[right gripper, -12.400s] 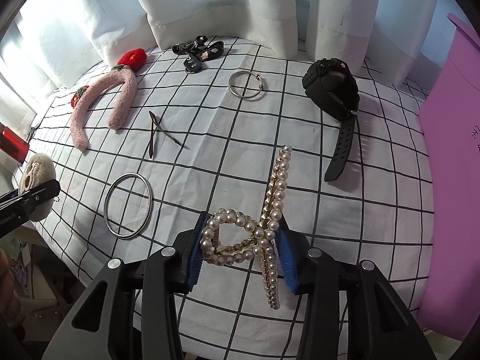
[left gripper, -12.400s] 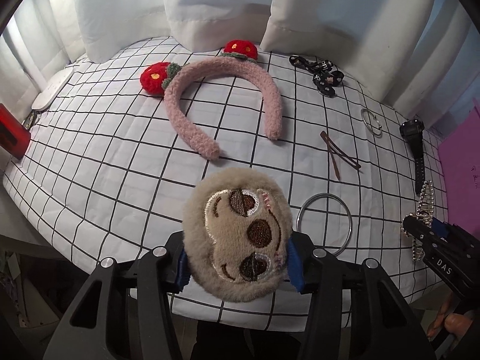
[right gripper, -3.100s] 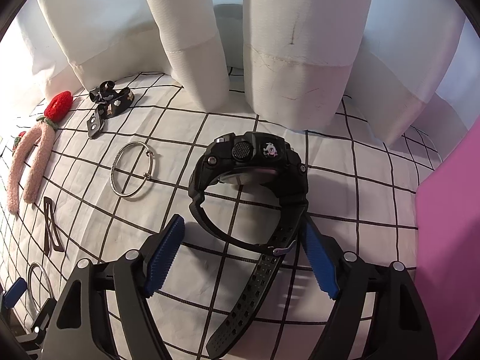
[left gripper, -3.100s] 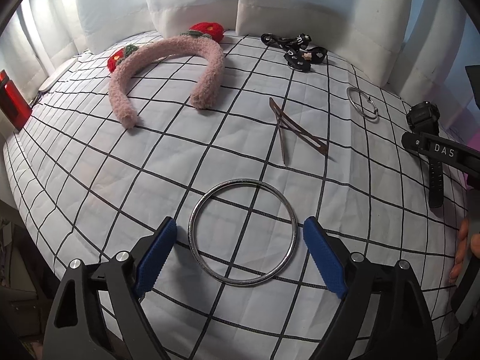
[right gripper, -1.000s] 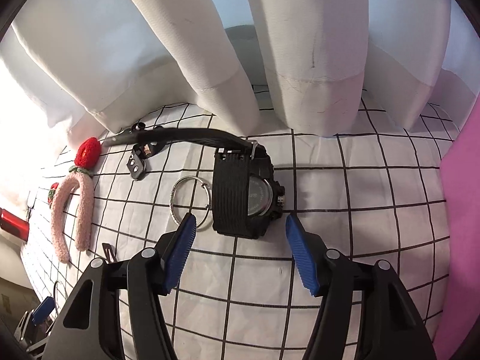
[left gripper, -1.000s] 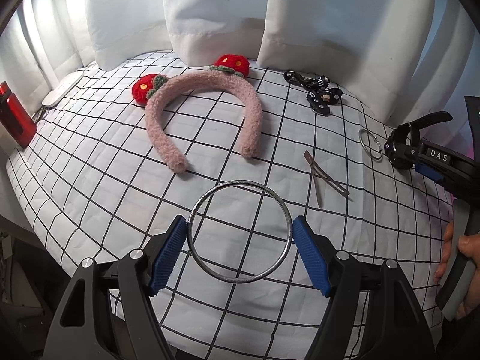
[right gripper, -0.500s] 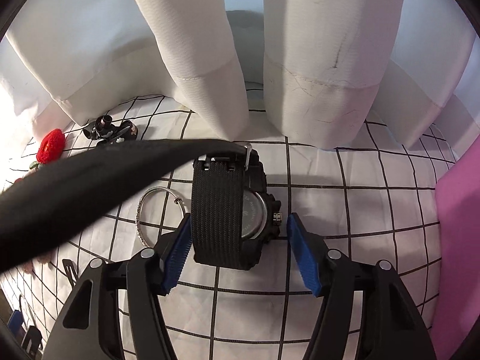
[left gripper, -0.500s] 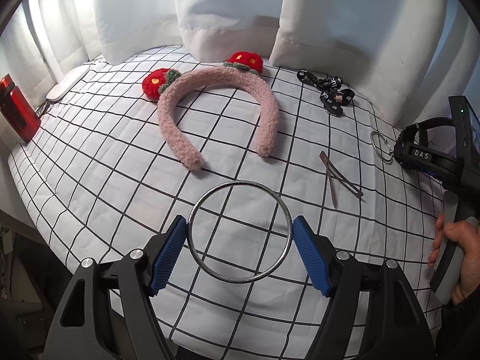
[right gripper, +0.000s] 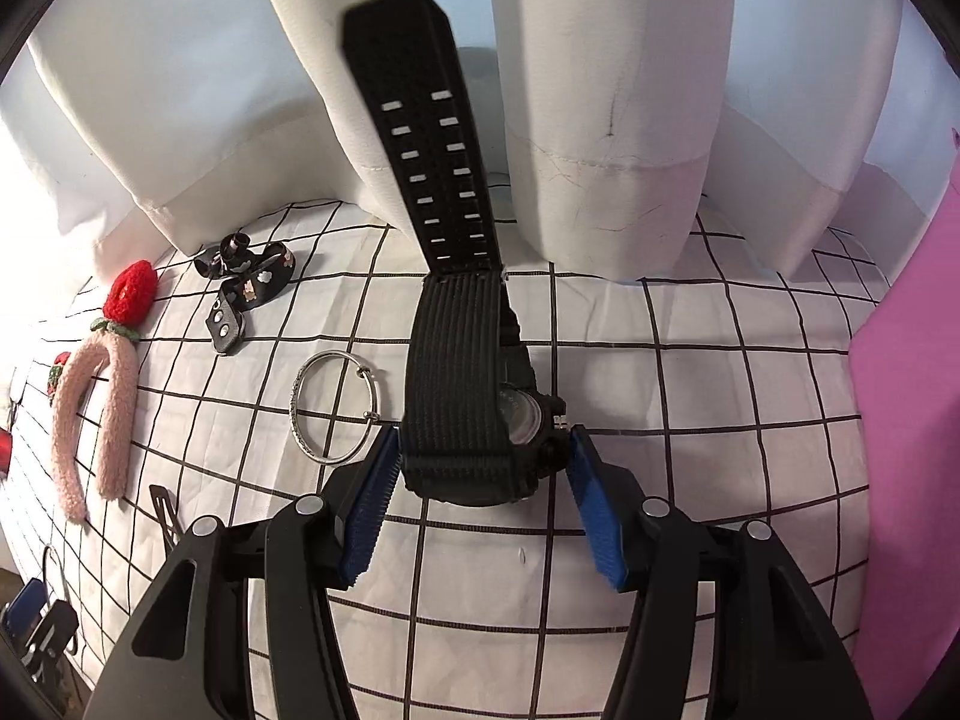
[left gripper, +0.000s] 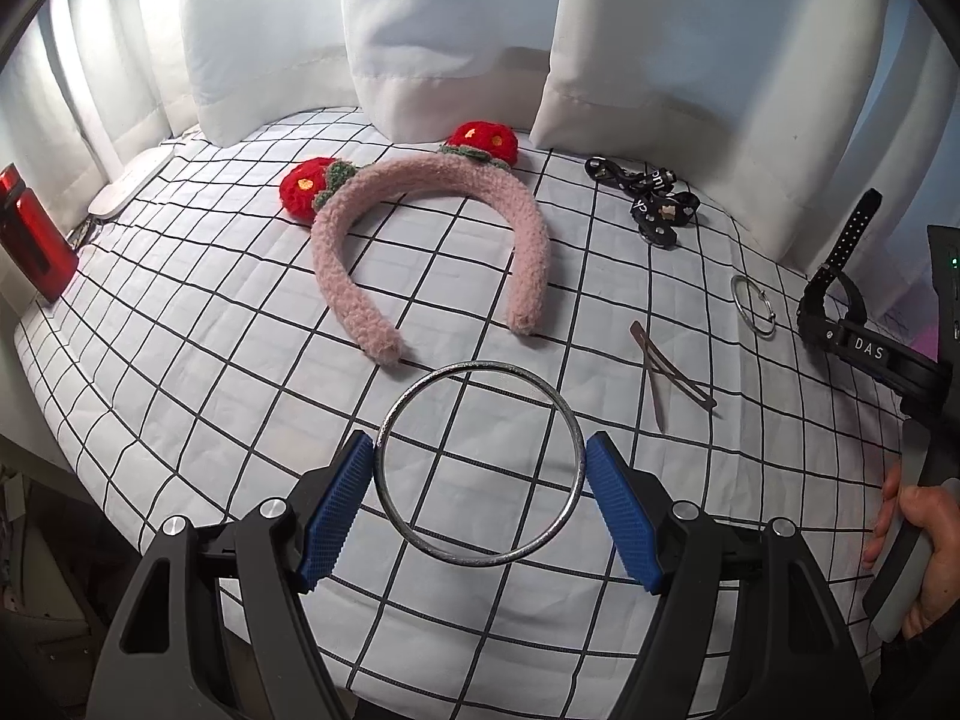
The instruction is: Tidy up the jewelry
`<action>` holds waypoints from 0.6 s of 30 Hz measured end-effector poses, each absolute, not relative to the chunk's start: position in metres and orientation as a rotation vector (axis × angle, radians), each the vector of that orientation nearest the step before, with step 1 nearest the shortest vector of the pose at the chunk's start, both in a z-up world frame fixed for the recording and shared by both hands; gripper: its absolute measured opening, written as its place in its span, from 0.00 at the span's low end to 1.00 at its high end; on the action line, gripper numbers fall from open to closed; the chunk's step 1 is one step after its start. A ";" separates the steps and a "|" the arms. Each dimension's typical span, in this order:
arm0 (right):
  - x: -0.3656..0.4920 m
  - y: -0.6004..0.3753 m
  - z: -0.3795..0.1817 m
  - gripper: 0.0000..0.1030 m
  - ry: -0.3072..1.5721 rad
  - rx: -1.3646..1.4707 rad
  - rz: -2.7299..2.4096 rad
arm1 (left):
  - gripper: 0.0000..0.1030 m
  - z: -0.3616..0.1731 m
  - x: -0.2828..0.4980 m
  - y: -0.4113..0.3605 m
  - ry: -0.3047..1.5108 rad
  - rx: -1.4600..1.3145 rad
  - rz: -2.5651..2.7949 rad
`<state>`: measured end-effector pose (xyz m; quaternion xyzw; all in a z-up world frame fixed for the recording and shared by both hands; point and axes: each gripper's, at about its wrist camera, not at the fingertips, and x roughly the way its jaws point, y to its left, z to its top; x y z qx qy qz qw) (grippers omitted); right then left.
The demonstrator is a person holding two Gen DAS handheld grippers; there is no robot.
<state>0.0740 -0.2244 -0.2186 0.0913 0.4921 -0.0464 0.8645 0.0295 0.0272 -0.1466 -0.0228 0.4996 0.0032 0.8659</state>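
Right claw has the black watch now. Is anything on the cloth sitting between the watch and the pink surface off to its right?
Nothing visible does. The right claw grips the black watch, and only bare checked cloth lies between it and the pink surface. The small silver bracelet lies on the opposite side.

Between the left hand-held gripper [left gripper: 480, 483] pads: polished metal bangle [left gripper: 479, 462]. Ahead: fuzzy pink headband [left gripper: 432, 234]. Right hand-held gripper [right gripper: 480, 489]: matt ribbed rubber watch [right gripper: 462, 420].

White curtains [left gripper: 456, 30] are hanging behind the grid-patterned tablecloth [left gripper: 198, 360]; a red bottle [left gripper: 33, 240] is standing at its left edge.
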 end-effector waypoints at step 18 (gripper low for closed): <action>0.062 -0.233 -0.185 0.17 0.974 0.177 -0.104 | 0.68 -0.137 0.029 0.018 1.023 -0.016 -0.045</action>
